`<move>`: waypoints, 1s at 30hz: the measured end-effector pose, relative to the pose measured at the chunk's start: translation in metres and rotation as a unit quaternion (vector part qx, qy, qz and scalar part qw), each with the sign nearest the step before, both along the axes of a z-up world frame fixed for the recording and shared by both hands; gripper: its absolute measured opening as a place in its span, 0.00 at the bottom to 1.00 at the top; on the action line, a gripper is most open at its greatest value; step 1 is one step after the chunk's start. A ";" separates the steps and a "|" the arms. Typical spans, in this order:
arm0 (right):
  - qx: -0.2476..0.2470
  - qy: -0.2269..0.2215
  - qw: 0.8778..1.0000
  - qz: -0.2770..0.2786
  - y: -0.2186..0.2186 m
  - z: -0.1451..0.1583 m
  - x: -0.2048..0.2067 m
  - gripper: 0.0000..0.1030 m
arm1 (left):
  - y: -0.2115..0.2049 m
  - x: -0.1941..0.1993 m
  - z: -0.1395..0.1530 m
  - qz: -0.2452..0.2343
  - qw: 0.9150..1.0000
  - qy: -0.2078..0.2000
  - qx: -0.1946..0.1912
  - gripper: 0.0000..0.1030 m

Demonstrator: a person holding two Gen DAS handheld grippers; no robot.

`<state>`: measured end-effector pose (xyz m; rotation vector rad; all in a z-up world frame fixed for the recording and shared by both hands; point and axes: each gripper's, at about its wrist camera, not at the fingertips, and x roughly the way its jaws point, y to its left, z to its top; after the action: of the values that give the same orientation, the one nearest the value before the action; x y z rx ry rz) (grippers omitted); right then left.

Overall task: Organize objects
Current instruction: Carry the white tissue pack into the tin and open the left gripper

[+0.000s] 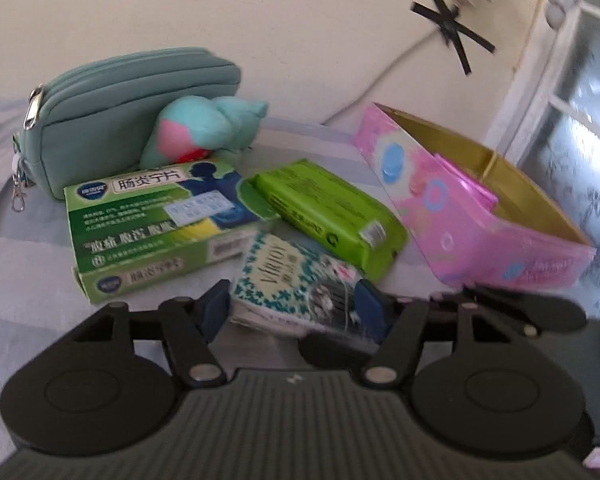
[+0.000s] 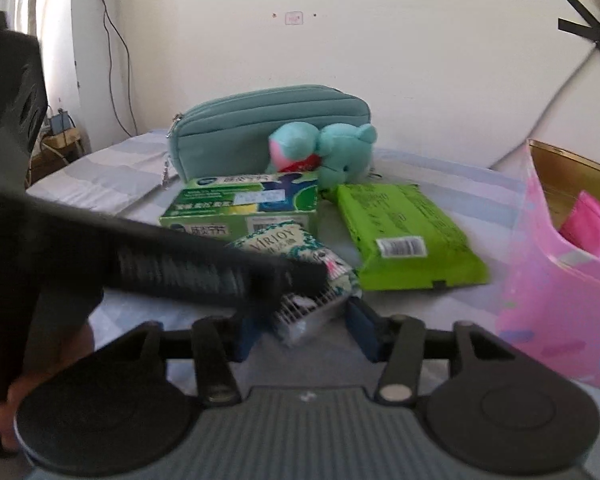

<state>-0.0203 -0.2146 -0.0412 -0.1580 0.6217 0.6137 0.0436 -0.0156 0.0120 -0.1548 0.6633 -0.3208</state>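
Pale blue-and-white striped cloth covers the bed (image 1: 28, 280) that carries everything, set against a plain cream wall (image 1: 300, 20) with a white cable and a cross of black tape (image 1: 452, 26); a white-framed window (image 1: 572, 120) stands to the right. Taking the glossy green medicine box (image 1: 156, 220) as landmark: behind it stands a soft teal zip pouch (image 1: 112, 112) with a fluffy teal and pink plush toy (image 1: 204, 128) leaning on it. Just right of the box lies a lime-green crinkly wipes pack (image 1: 332, 216), and further right an open pink patterned carton (image 1: 480, 220), gold inside, holding a shiny pink packet (image 1: 468, 188). In front of the box, touching its near corner, is a small tissue pack (image 1: 296, 280), white with a teal leaf print, plastic-wrapped. The left gripper (image 1: 296, 312) has its blue-padded jaws clamped on the tissue pack's two sides. The right gripper (image 2: 304, 328) also has its jaws pressed on that pack's near end, which looks crumpled, and the left tool crosses its view
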 end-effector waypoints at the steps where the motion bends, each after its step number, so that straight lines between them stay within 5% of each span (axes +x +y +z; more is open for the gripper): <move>1: 0.001 0.001 1.000 -0.001 -0.003 0.000 -0.004 0.43 | -0.002 -0.006 0.000 -0.003 1.000 0.000 0.000 0.67; 9: -0.018 -0.026 0.998 -0.045 -0.076 0.000 -0.075 0.40 | -0.062 -0.056 -0.001 -0.112 0.994 0.010 -0.004 0.67; 17: 0.000 -0.081 0.980 -0.184 -0.166 0.007 -0.123 0.40 | -0.164 -0.079 0.016 -0.244 0.969 -0.028 0.022 0.67; 25: 0.024 -0.169 0.953 -0.250 -0.218 0.052 -0.067 0.41 | -0.236 -0.030 0.069 -0.259 0.958 -0.122 0.036 0.67; 30: 0.030 -0.150 0.949 -0.274 -0.242 0.056 -0.013 0.41 | -0.276 0.023 0.067 -0.246 0.962 -0.110 0.045 0.68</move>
<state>-0.0330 -0.4562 0.0146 -0.0157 0.3267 0.0635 0.0661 -0.2914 0.0788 0.1360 0.4877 -0.7732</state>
